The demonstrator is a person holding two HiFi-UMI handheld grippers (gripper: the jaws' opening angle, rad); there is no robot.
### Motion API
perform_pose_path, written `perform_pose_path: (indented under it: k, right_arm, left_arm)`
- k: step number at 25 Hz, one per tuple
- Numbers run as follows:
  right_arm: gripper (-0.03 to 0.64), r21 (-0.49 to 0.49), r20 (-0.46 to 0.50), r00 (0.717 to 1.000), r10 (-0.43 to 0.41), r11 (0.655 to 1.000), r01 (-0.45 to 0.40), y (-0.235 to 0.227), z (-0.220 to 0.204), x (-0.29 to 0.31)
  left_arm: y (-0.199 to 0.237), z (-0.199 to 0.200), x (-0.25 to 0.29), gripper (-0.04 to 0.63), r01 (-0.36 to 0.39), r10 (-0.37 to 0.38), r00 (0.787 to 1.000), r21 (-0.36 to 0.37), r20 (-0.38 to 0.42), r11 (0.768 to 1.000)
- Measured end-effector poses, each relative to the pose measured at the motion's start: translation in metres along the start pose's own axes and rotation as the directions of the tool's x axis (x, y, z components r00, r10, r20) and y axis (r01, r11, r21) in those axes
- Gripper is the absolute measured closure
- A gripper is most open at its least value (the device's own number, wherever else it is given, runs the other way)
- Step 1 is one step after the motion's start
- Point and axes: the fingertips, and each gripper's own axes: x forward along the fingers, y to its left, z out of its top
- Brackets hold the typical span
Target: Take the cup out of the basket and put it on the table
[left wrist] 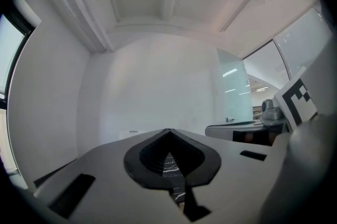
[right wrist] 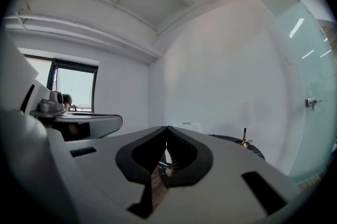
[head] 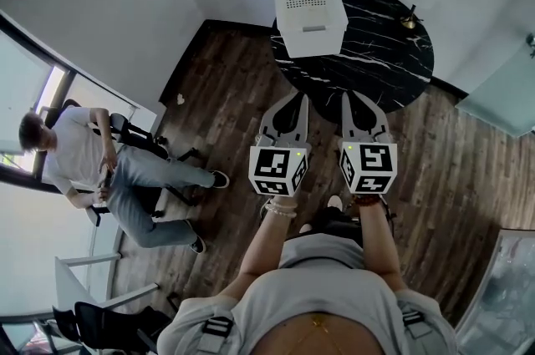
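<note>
A white lidded basket (head: 311, 11) stands on the far left part of a round black marble table (head: 376, 65). No cup shows in any view. My left gripper (head: 294, 98) and right gripper (head: 349, 98) are held side by side, level, pointing at the table with their tips at its near edge. In the left gripper view, the left gripper (left wrist: 168, 131) has its jaws meeting with nothing between them. The right gripper (right wrist: 167, 128) is likewise shut and empty, with the table (right wrist: 234, 139) just beyond it.
A small brass object (head: 408, 21) stands near the table's far right edge. A person sits on a chair (head: 125, 136) to the left by the window. A glass door (head: 501, 98) lies to the right. Dark wood floor (head: 226, 86) surrounds the table.
</note>
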Motion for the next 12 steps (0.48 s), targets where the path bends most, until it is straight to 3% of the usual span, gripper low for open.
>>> perform_pose_path:
  k: [12]
  right_arm:
    - [0.609,-0.013,0.004,0.995,0.103,0.995,-0.103,-0.055,0.001,0.027]
  left_arm:
    - [-0.015,-0.004,0.053,0.589,-0.118,0.118,0.993,0.009,-0.001,0.993]
